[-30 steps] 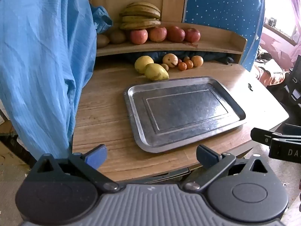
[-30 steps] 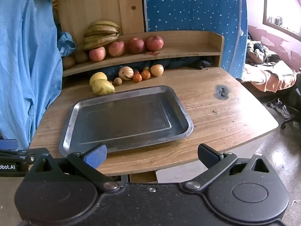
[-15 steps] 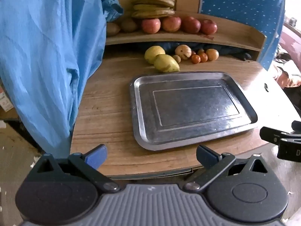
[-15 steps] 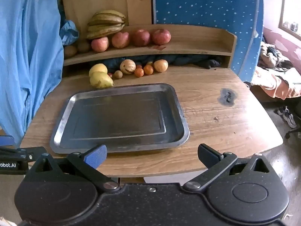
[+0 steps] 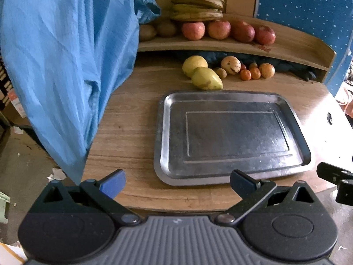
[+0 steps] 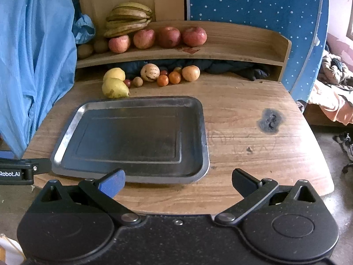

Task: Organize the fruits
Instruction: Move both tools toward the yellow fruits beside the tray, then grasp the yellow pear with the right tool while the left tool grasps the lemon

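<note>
An empty metal tray (image 5: 163,132) (image 6: 66,137) lies on the wooden table. Behind it sit two yellow-green pears (image 5: 206,78) (image 6: 114,87), a pale striped melon (image 5: 231,65) (image 6: 150,72), small orange fruits (image 5: 250,74) (image 6: 168,79) and a yellow round fruit (image 6: 191,73). On the shelf above rest several red apples (image 5: 218,29) (image 6: 158,37) and a bunch of bananas (image 5: 197,4) (image 6: 129,18). My left gripper (image 5: 177,182) and right gripper (image 6: 178,182) hover open at the table's near edge, nothing between their fingers.
A blue cloth (image 5: 66,55) (image 6: 33,55) hangs at the table's left side. A dark burn mark (image 6: 270,120) stains the wood right of the tray. Dark fabric (image 6: 231,66) is stuffed under the shelf. A blue dotted panel (image 6: 253,11) stands behind.
Both grippers have moved up and closer to the table, so the tray and fruit sit lower and larger in view. Both stay open.
</note>
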### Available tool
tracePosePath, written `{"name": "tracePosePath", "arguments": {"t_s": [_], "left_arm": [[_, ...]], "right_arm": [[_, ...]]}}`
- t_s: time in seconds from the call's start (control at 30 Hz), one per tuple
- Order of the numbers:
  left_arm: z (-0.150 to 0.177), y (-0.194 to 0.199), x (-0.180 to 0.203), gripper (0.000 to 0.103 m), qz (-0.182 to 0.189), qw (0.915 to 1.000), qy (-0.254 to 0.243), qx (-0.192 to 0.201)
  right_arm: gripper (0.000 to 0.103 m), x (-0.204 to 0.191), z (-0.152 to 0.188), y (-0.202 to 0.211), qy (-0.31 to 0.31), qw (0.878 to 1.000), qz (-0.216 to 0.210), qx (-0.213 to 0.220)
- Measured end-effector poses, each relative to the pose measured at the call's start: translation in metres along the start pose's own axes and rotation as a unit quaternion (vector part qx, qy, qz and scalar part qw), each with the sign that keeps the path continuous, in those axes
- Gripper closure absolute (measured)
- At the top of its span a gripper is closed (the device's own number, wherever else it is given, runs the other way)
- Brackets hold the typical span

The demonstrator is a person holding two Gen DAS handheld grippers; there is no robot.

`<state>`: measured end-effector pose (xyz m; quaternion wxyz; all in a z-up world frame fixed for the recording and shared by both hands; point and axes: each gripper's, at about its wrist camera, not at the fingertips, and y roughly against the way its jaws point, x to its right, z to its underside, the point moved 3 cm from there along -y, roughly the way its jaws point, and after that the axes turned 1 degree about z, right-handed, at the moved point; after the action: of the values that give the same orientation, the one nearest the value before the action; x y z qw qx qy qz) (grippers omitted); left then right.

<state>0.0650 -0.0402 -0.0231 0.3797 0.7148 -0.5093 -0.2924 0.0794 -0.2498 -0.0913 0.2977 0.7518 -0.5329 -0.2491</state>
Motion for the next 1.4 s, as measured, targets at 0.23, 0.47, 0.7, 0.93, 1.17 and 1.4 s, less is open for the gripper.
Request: {"name": "tracePosePath", "arguments": {"t_s": [0.23,0.47,0.7,0.93,1.17,1.4], "left_arm": [[-0.021,0.0,0.002,0.0,-0.015,0.9999,0.001,0.008],[-0.045,-0.011,-0.006,0.0,-0.016,0.9998,-0.006,0.014],[-0.076,-0.034,-0.019,0.0,-0.005,0.9997,-0.01,0.023],[-0.11,-0.067,-0.032,0.0,0.014,0.9994,-0.029,0.015],[-0.136,-0.107,-0.043,0.0,0.065,0.9975,-0.026,-0.004],[-0.167,-0.139,-0.044,0.0,0.117,0.9927,-0.027,-0.003]], "right_arm": [[0.0,0.007,-0.016,-0.003,0.005,1.0,-0.014,0.013],[0.0,0.006,-0.028,-0.01,0.004,1.0,-0.019,0.022],[0.001,-0.003,-0.049,-0.025,0.003,0.999,-0.015,0.034],[0.001,-0.026,-0.071,-0.05,0.01,0.999,-0.014,0.027],[0.001,-0.055,-0.088,-0.076,0.028,0.999,-0.019,0.014],[0.001,-0.081,-0.104,-0.103,0.037,0.999,-0.018,-0.002]]}}
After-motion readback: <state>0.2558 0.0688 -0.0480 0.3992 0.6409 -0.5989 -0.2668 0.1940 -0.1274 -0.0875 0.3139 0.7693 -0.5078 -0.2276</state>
